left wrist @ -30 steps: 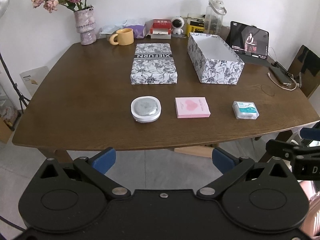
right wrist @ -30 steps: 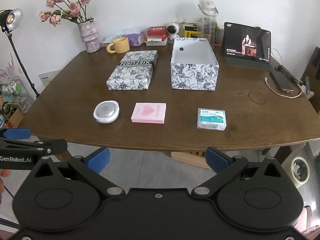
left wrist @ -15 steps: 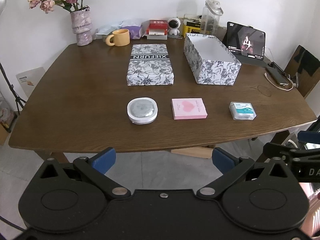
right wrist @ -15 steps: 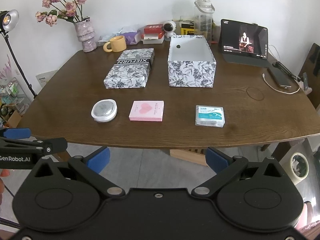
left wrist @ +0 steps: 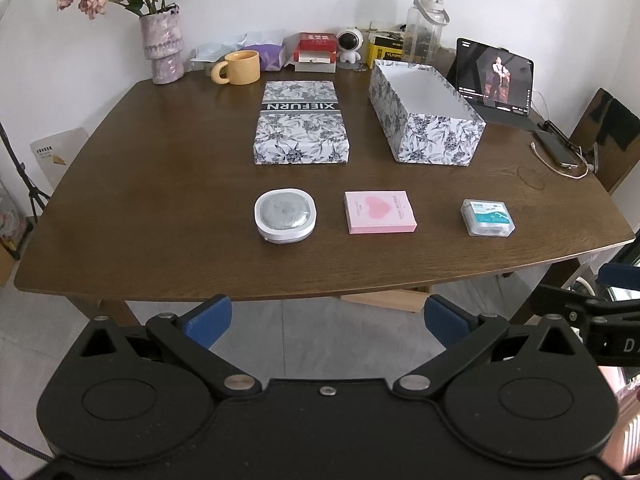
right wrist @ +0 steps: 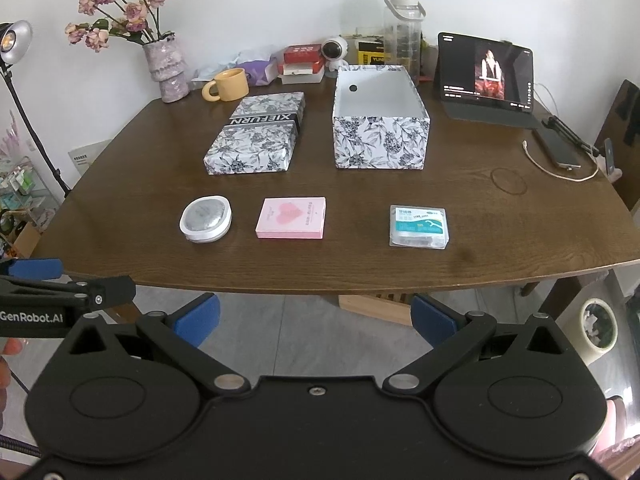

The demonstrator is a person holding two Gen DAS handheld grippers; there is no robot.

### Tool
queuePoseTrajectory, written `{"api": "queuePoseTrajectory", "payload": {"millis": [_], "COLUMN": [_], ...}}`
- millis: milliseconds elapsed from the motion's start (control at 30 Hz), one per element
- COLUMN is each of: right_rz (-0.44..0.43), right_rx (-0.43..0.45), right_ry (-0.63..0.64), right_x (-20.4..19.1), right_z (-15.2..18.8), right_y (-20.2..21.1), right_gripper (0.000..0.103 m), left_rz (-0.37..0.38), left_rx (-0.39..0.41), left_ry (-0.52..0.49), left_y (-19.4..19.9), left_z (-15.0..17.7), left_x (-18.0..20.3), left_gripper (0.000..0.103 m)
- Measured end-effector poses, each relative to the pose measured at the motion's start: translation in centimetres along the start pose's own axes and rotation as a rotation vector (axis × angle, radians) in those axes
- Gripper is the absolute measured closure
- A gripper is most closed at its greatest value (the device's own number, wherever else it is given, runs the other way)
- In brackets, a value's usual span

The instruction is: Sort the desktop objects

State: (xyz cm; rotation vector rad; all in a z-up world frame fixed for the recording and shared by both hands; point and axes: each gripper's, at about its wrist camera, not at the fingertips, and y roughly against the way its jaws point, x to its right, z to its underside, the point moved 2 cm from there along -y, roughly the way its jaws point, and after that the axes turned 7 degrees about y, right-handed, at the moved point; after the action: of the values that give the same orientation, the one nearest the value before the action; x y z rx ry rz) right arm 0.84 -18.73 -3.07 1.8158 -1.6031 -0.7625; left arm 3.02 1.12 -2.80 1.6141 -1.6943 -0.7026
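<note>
Far left of the wooden table [left wrist: 160, 184], at its back edge: a purple vase [left wrist: 162, 50] with dried pink roses, then a yellow mug [left wrist: 240, 67] just beside it. Front row, left to right, all flat on the tabletop and apart from one another: a round white case [left wrist: 285, 221] with a grey top, a pink card box [left wrist: 380, 212] printed with a heart, and a clear floss-pick box [left wrist: 487, 217] with a teal label. Behind the white case and pink box lies the floral box lid [left wrist: 301, 122], banded with the word XIEFURN, top up. To its right stands the open floral box [left wrist: 424, 112], white inside, nothing visible in it; the right wrist view shows a round hole in its far wall. Behind both, clutter along the wall: red-and-white boxes, a small astronaut figure, a clear water bottle [left wrist: 424, 24]. Further right, a tablet [left wrist: 494, 76] propped upright with its screen lit, then a phone [left wrist: 558, 150] on a cable near the table's right edge. Left gripper [left wrist: 326, 318] held short of the near table edge, over the floor, blue-padded jaws spread wide, nothing between them. Right gripper [right wrist: 314, 318] likewise off the table's front edge, jaws spread wide and empty; the right wrist view catches the left gripper's tip at its left margin.
</note>
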Motion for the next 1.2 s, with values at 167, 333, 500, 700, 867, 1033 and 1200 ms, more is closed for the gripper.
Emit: {"api": "queuePoseTrajectory", "payload": {"millis": [167,333,500,700,867,1033,1200], "right_rz": [0.004,0.009,0.012,0.015,0.018,0.019,0.021], "right_rx": [0.000,0.003,0.005,0.008,0.010,0.017,0.027], "right_ry": [-0.005,-0.007,-0.007,-0.005,-0.003,0.006,0.013], "right_x": [0.02,0.03,0.08,0.07,0.06,-0.07,-0.17], "right_z": [-0.03,0.04,0.02,-0.02,-0.05,-0.08,-0.15], "right_y": [0.00,0.06,0.16,0.28,0.38,0.57,0.72], "right_gripper": [0.000,0.000,0.000,0.000,0.000,0.000,0.000], "left_rz": [0.004,0.005,0.006,0.004,0.005,0.006,0.004], "left_rx": [0.005,0.006,0.003,0.000,-0.003,-0.001,-0.001], "left_ry": [-0.008,-0.011,-0.014,-0.014,-0.009,-0.006,-0.007], "left_y": [0.04,-0.03,-0.10,-0.07,0.01,0.12,0.11], "left_z": [-0.08,-0.20,-0.28,-0.37,-0.28,-0.12,-0.09], "left_x": [0.15,0.16,0.21,0.20,0.11,0.07,0.12], "left_gripper": [0.000,0.000,0.000,0.000,0.000,0.000,0.000]}}
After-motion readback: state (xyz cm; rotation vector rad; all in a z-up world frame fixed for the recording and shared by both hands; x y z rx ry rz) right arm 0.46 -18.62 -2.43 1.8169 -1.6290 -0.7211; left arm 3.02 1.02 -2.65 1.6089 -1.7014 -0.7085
